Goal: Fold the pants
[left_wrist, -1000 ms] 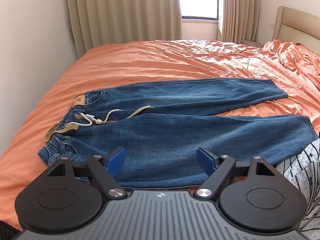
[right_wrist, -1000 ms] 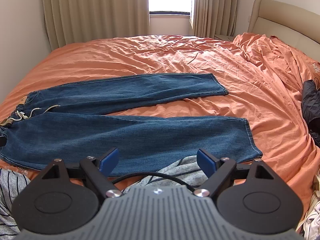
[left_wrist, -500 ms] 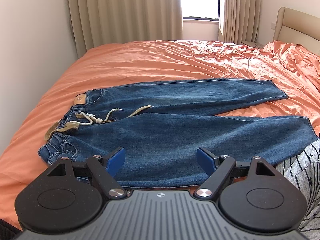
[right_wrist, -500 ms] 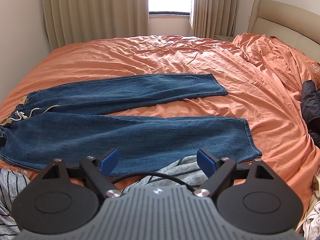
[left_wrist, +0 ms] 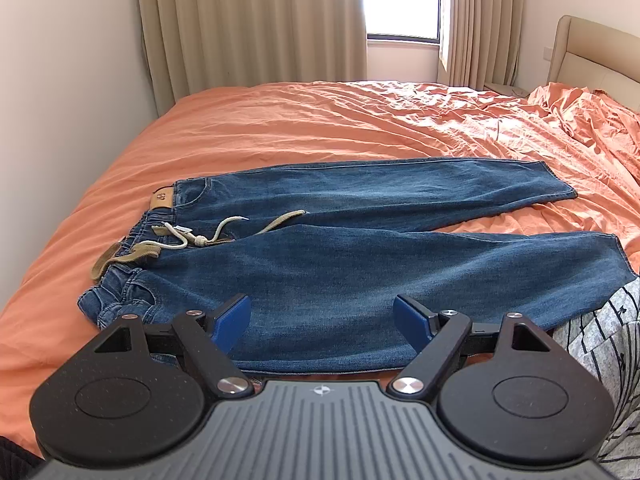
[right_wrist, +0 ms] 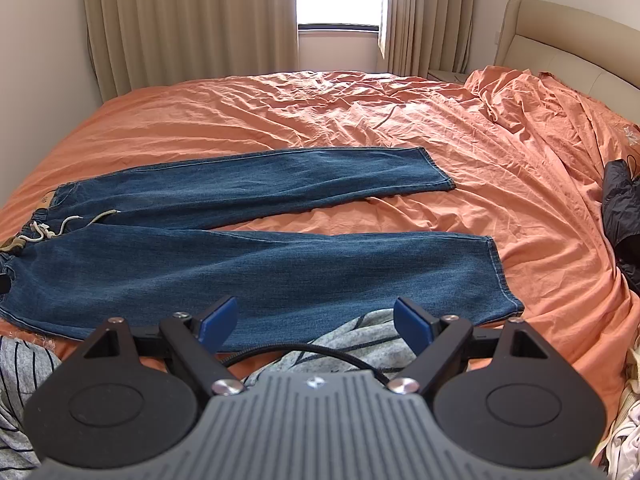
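Bed (left_wrist: pixel 304 128): wide, covered by a wrinkled orange sheet (right_wrist: pixel 520 184).
Jeans (left_wrist: pixel 360 264): flat, legs spread apart, waistband left.
Striped grey garment (right_wrist: pixel 360 336): at near edge, touching jeans.
Black garment (right_wrist: pixel 622 216): right edge.

Home bedroom, probably: bed (right_wrist: pixel 520 184), headboard (right_wrist: pixel 560 36), curtains (right_wrist: pixel 192 20).

Both wrist views low over bed (left_wrist: pixel 280 128), sharing jeans (right_wrist: pixel 280 264).
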### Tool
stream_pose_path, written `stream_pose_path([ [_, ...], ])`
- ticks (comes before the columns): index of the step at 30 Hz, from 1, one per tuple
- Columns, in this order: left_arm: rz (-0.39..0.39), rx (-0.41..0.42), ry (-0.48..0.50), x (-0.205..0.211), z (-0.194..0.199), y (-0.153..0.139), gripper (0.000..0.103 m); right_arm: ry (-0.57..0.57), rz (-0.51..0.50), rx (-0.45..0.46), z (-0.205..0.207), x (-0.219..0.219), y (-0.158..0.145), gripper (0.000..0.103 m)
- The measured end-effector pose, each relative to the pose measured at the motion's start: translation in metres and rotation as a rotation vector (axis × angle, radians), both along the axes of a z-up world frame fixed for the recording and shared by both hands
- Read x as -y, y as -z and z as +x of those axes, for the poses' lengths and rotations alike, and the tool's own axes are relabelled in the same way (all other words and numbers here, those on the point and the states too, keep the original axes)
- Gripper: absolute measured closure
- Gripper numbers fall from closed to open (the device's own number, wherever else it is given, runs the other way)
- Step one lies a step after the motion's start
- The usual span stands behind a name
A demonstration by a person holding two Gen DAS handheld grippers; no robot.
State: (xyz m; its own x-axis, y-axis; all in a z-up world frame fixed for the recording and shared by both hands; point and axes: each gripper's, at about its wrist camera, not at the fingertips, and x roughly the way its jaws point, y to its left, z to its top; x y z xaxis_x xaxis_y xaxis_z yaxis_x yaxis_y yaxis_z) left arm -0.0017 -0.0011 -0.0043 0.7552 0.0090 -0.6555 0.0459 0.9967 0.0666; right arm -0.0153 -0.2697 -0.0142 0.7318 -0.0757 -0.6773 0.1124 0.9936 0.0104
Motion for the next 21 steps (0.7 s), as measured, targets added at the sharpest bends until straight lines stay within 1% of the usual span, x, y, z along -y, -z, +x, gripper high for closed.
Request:
stream_pose_path([
  [10,-0.006,-0.002,-0.017,-0.010,-0.001,0.000,0.008,-0.008,-0.006,0.001,0.001,0.000,0.000,0.021],
  [14,-0.003,0.011,0.011,-0.014,0.002,0.002,0.008,-0.026,-0.019,0.024,0.006,0.000,0.001,0.021],
  [17,-0.009,0.015,0.034,-0.030,0.010,0.004,0.009,-0.041,-0.024,0.061,0.016,0.006,0.002,0.021],
  [19,-0.021,0.016,0.019,-0.049,0.018,0.003,0.010,-0.053,-0.008,0.089,0.026,0.013,0.003,0.021],
  [21,-0.052,0.024,-0.002,-0.072,0.027,0.002,0.012,-0.055,0.010,0.097,0.041,0.022,0.004,0.021],
])
